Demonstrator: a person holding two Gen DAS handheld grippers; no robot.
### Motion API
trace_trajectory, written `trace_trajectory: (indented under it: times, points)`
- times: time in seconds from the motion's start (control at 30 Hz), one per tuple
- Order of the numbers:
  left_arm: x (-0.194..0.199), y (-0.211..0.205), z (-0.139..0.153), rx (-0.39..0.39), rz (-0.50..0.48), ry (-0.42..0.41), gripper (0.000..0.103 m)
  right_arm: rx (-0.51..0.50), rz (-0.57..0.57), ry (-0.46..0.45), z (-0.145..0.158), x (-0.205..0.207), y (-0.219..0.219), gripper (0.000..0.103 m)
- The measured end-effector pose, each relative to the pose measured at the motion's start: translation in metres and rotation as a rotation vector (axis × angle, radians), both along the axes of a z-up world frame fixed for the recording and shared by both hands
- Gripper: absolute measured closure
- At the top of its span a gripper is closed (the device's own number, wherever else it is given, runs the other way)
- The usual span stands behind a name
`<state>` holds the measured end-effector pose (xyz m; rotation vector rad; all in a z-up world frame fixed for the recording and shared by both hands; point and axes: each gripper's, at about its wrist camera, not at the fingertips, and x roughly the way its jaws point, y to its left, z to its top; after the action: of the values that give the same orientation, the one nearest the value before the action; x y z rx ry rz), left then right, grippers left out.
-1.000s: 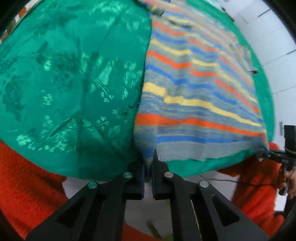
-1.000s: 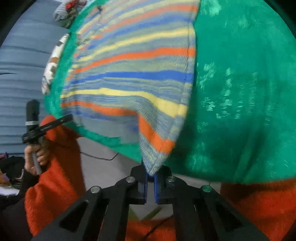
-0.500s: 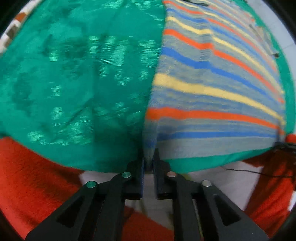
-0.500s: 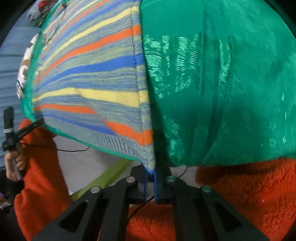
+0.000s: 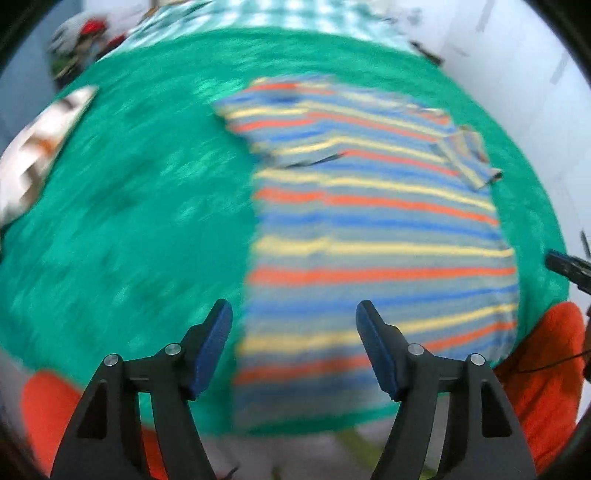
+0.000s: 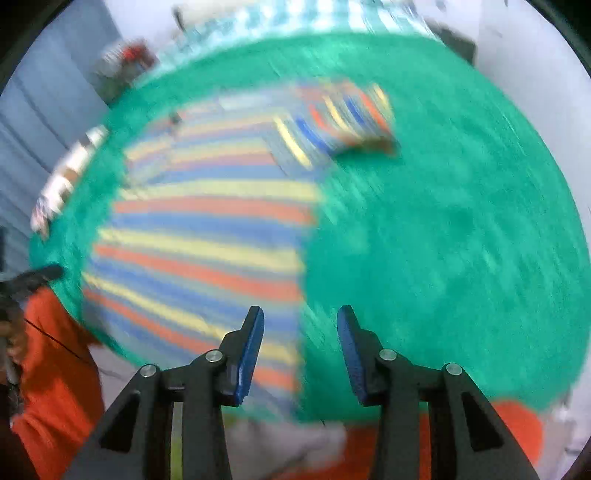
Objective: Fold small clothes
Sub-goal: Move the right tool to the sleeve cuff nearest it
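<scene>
A small knit shirt (image 5: 373, 236) with blue, yellow, orange and grey stripes lies flat on a green cloth (image 5: 122, 221). Its hem is nearest me and its short sleeves point away. My left gripper (image 5: 293, 314) hovers over the hem's left corner, jaws opening, nothing between the pads. In the right wrist view the same shirt (image 6: 207, 236) fills the left half. My right gripper (image 6: 300, 317) hangs above the shirt's right hem corner, jaws opening and empty. Both views are blurred by motion.
An orange fleece sleeve (image 5: 546, 373) of the person shows at the near edge. The other gripper's tip (image 5: 569, 266) pokes in at the right. A white patterned garment (image 5: 33, 155) lies at the cloth's left edge. A checked cloth (image 5: 280, 14) and a small pile (image 5: 77, 40) sit behind.
Both grippers let go of the shirt's hem corners, opened, and rose away from the cloth. The shirt now lies flat and whole in view.
</scene>
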<state>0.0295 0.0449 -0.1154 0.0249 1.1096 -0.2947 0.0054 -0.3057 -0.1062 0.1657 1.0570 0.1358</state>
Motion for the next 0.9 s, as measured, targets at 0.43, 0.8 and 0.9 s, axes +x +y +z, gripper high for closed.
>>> trace_trajectory:
  times: [0.43, 0.8, 0.9]
  points:
    - [-0.023, -0.019, -0.063, 0.086, -0.039, 0.011, 0.008, 0.051, -0.042, 0.09, -0.085, -0.011, 0.02, 0.058]
    - [-0.023, -0.021, -0.069, 0.106, -0.061, 0.014, 0.001, 0.038, -0.035, 0.086, -0.092, -0.012, 0.019, 0.054]
    - [-0.024, -0.021, -0.07, 0.105, -0.062, 0.013, 0.0, 0.039, -0.036, 0.087, -0.092, -0.012, 0.019, 0.054]
